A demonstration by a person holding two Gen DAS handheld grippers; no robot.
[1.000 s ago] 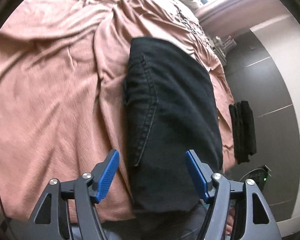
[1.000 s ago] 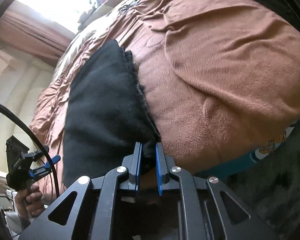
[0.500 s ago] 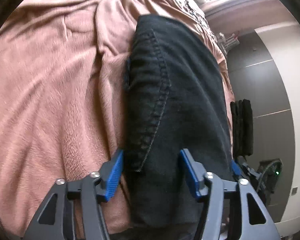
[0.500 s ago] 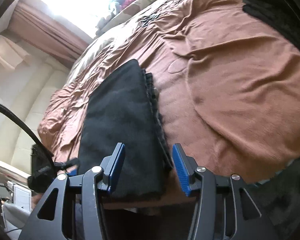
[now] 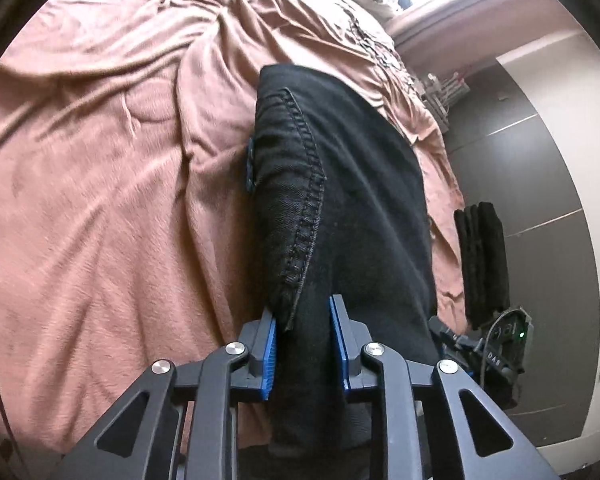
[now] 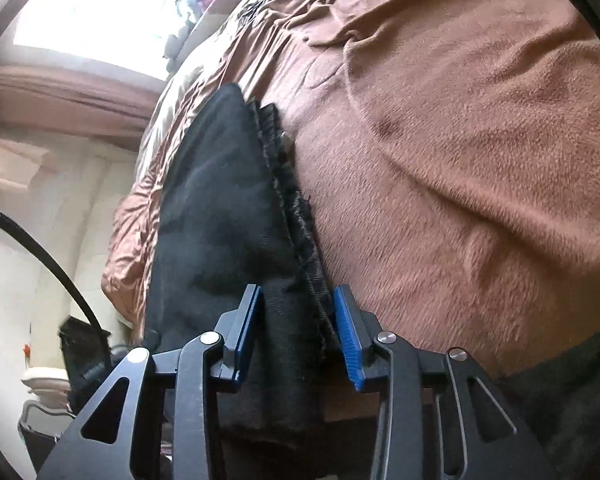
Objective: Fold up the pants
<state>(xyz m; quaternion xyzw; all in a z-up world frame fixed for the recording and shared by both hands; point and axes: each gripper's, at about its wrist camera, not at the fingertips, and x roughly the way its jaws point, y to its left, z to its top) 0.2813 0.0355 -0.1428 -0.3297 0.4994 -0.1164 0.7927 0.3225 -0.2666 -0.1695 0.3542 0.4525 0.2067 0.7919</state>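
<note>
The left gripper [image 5: 305,338] had its blue pads [image 5: 269,354] set either side of the near end of the folded black pants [image 5: 352,208], with the stitched seam edge bunched between them. The pads pressed against the cloth on both sides, so it looked clamped on the fabric, though the blur near the tips left some doubt about how firm the hold was. Beyond it the pants ran away across the bed as a long dark bundle, lying on a rumpled pinkish-brown blanket [image 5: 100,184]. To the right, past the bed's edge, a dark folded cloth [image 5: 482,264] hung against a grey wall panel [image 5: 540,184], and the other handheld tool showed low beside it with a small green light.

The right gripper [image 6: 298,330] stood at the opposite side of the same near end. Its pads [image 6: 350,344] sat a little wider, with the frayed layered edges of the pants [image 6: 220,208] filling most of the gap between them, touching the pad on each side. From there the pants narrowed toward the far end over the blanket [image 6: 480,140], with a bright window [image 6: 100,12] beyond the bed.
</note>
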